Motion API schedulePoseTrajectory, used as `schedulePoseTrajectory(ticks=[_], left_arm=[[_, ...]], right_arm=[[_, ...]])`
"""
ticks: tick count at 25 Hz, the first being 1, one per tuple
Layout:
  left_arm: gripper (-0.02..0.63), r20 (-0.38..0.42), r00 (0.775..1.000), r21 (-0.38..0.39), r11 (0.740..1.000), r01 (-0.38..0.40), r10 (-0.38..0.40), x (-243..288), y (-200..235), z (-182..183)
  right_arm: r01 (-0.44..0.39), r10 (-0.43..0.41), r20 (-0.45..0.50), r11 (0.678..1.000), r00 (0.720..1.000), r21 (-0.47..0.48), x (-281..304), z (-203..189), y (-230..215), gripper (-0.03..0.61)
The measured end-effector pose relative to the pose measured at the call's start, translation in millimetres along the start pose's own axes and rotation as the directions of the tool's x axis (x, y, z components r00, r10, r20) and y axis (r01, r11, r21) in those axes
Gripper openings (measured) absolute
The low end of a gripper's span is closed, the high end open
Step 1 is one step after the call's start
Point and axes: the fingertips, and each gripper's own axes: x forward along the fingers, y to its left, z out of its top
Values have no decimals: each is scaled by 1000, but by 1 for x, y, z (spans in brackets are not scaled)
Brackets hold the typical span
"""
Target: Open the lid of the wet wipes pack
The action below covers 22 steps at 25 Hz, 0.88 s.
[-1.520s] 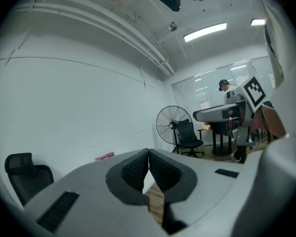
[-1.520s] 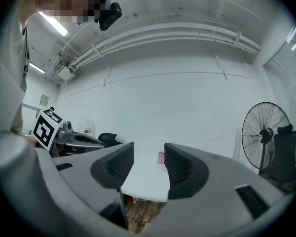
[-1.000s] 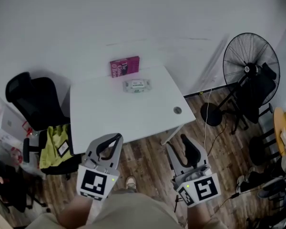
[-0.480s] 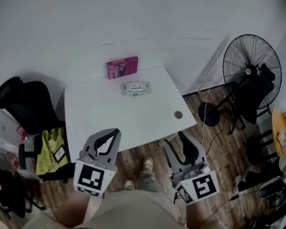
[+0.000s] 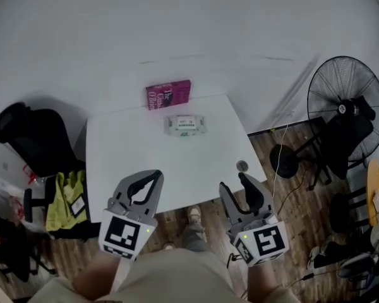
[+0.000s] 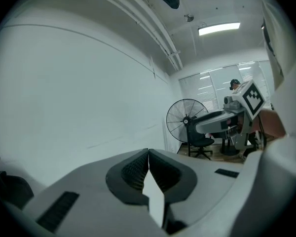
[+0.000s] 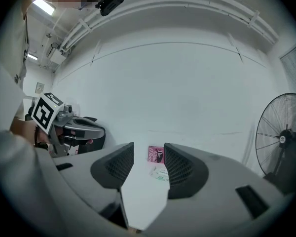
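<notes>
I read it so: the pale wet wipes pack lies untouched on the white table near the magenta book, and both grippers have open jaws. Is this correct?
Not quite: the left gripper view shows the left gripper shut, jaws together on nothing; only the right gripper is open. The pale wet wipes pack does lie untouched on the white table near the magenta book.

Grey left tool and right tool bear black-and-white square-marker cubes; trousers beige.
</notes>
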Motion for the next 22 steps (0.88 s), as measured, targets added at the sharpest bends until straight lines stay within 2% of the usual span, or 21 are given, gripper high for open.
schedulePoseTrajectory(ticks=[4,7,10,13,17,22], left_arm=[[21,-33,998,-3,999,-50,49,33,20,-1],[21,-60,995,-2,996,-86,85,59,34,-3],[21,-95,988,-12,992,-125,124,86,50,-7],[21,-128,978,11,986,-166,166,119,64,-10],[21,-192,960,4,978,-207,203,158,77,-21],[21,-260,937,-31,967,-251,235,201,94,-36]], right_arm=[[-56,56,-19,998,998,1,43,-10,-29,206],[-85,84,-77,996,993,-7,78,-19,-52,204],[-123,119,-68,990,991,-61,113,-18,-71,202],[-177,167,-97,978,981,-109,146,-23,-90,202],[-259,238,-152,956,959,-136,188,-36,-113,201],[-387,340,-243,903,908,-183,238,-61,-131,193]])
